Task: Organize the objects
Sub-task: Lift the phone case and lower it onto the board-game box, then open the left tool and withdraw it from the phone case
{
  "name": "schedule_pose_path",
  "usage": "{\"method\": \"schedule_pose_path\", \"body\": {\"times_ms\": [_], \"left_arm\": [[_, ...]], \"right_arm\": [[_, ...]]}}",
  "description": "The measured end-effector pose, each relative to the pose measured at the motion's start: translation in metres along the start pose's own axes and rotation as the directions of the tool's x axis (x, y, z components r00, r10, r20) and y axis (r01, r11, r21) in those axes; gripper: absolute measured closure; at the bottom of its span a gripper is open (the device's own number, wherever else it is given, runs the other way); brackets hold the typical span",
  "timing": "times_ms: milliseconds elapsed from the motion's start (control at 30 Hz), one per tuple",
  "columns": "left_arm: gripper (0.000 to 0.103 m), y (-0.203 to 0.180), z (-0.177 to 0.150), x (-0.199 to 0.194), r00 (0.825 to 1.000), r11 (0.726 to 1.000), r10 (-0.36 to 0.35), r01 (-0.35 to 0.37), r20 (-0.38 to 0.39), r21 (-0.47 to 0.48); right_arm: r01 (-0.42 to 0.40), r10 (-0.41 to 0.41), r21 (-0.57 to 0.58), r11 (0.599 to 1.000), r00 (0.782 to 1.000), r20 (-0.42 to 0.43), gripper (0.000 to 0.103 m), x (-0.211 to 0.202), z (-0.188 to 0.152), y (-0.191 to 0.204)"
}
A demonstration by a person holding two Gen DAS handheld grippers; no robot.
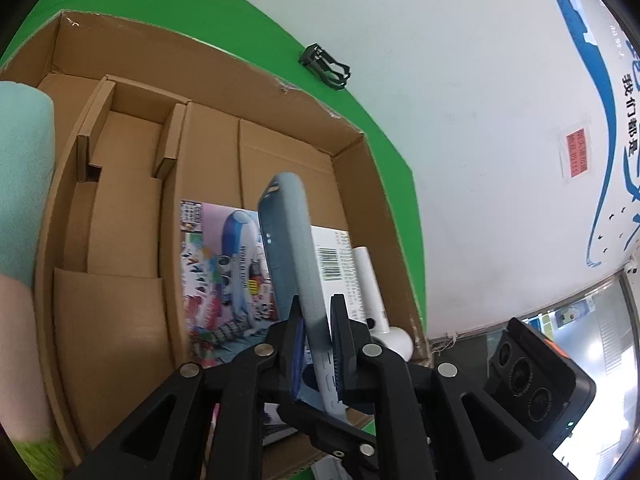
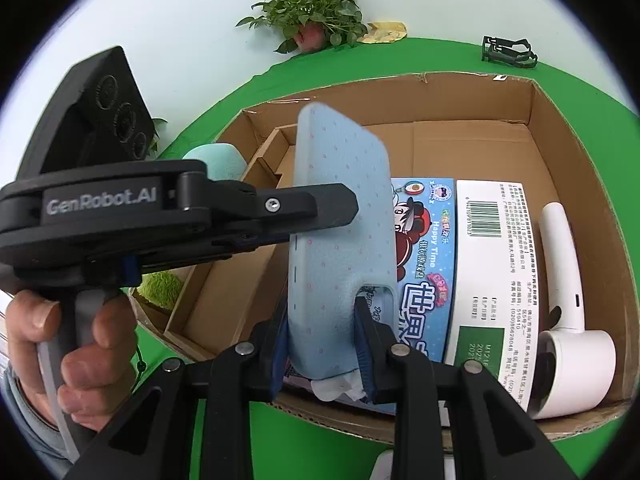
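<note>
Left wrist view: the left gripper (image 1: 318, 344), entering from 6 o'clock, has its jaws closed to a narrow gap on the lower end of a light blue phone case (image 1: 294, 252). The case stands nearly upright, seen edge-on, running from the jaws toward 12 o'clock over the open cardboard box (image 1: 224, 60). On the box floor behind the case lies a colourful printed game box (image 1: 218, 272), and at its 3 o'clock side a white handheld device (image 1: 374, 292) lies against the box wall. Cardboard dividers (image 1: 132, 136) occupy the box at 10 o'clock. A teal plush item (image 1: 22, 176) sits at the frame's 9 o'clock edge. A black clip (image 1: 326, 66) rests on the green table (image 1: 248, 28) at 1 o'clock of the box.

Right wrist view: the right gripper (image 2: 324, 344) clamps the same phone case (image 2: 340, 216) at its bottom end, fingers pressing both sides, one finger (image 2: 366, 344) next to the camera cut-out. The left gripper (image 2: 320, 216) comes in from 9 o'clock, held by the left hand (image 2: 68, 344), and grips the case's side edge at mid-height. A crumpled white tissue (image 2: 340, 386) shows just below the case. A potted plant (image 2: 308, 12) stands at 12 o'clock beyond the box
</note>
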State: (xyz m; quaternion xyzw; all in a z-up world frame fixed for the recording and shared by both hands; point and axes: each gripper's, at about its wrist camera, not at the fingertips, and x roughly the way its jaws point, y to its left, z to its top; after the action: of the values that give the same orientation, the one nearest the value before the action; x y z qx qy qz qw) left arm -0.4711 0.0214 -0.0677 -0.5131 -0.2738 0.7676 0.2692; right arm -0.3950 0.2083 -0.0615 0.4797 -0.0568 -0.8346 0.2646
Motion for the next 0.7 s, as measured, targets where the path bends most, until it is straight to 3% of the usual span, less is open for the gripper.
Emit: {"method": "schedule_pose_path", "body": {"times_ms": [133,200,300,367,533,600,633,700], "left_arm": [[0.084,0.008,0.006,0.001,0.995,0.995,0.101,-0.101,-0.003,0.025],[0.071,0.008,0.006,-0.003,0.989,0.989,0.146,-0.146,0.013,0.034],[0.058,0.006,0.007,-0.009,0.982,0.981,0.187,-0.189,0.036,0.046],[0.057,0.001,0.007,-0.013,0.976,0.975,0.210,-0.213,0.056,0.063],[0.052,-0.014,0.009,-0.027,0.956,0.955,0.261,-0.276,0.133,0.111],[0.052,-0.025,0.004,-0.035,0.940,0.939,0.287,-0.315,0.186,0.141],[0.051,-0.032,-0.001,-0.040,0.921,0.919,0.314,-0.356,0.233,0.168],[0.032,-0.048,-0.015,-0.050,0.878,0.880,0.355,-0.430,0.320,0.201]], "right_arm": [[-0.028,0.028,0.023,0.999,0.999,-0.023,0.070,0.006,0.001,0.003],[-0.041,0.042,0.026,0.999,0.999,-0.022,0.064,0.005,-0.001,0.006],[-0.090,0.090,0.045,0.995,0.996,-0.011,0.045,0.001,-0.004,0.007],[-0.102,0.102,0.042,0.994,0.995,0.004,0.037,-0.006,-0.005,0.009],[-0.063,0.064,-0.008,0.998,0.996,0.058,0.034,-0.024,-0.006,0.011],[-0.049,0.049,-0.005,0.999,0.997,0.063,0.034,-0.026,-0.006,0.007],[-0.039,0.040,-0.010,0.999,0.997,0.069,0.034,-0.028,-0.007,0.005],[-0.009,0.012,-0.033,0.999,0.996,0.084,0.033,-0.029,-0.009,0.005]]}}
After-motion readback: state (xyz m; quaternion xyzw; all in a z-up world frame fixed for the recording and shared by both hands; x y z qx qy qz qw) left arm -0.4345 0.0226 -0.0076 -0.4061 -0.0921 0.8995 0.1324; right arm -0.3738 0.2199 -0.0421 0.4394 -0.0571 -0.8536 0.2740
